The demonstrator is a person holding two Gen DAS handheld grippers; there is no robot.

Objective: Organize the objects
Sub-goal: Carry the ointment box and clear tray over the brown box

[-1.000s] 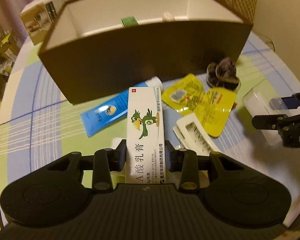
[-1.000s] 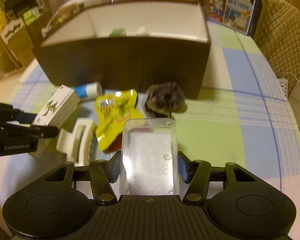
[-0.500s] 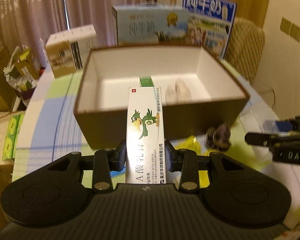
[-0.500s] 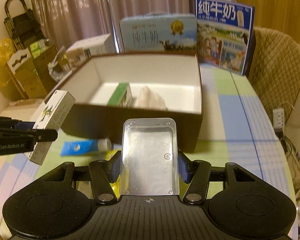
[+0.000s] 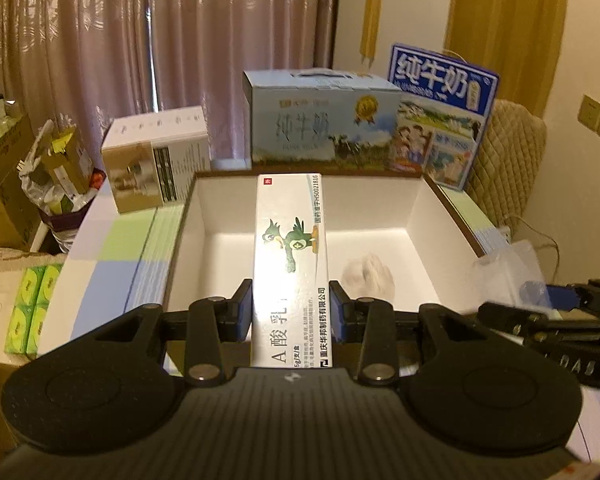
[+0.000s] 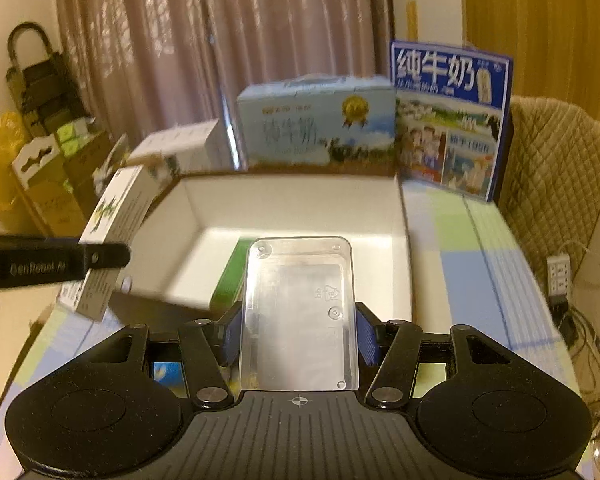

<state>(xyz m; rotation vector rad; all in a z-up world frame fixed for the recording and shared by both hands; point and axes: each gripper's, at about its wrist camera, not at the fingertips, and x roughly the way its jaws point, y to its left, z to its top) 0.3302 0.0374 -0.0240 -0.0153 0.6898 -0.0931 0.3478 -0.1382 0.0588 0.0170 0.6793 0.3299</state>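
Both grippers have come up from the table and now hang over the big open box. The left gripper squeezes a white medicine box with a green bird, and it sticks out ahead over the white floor of the box. The right gripper squeezes a clear plastic case, with a green packet lying inside just ahead and to its left. A pale lump sits inside too. I think both things get dropped in next.
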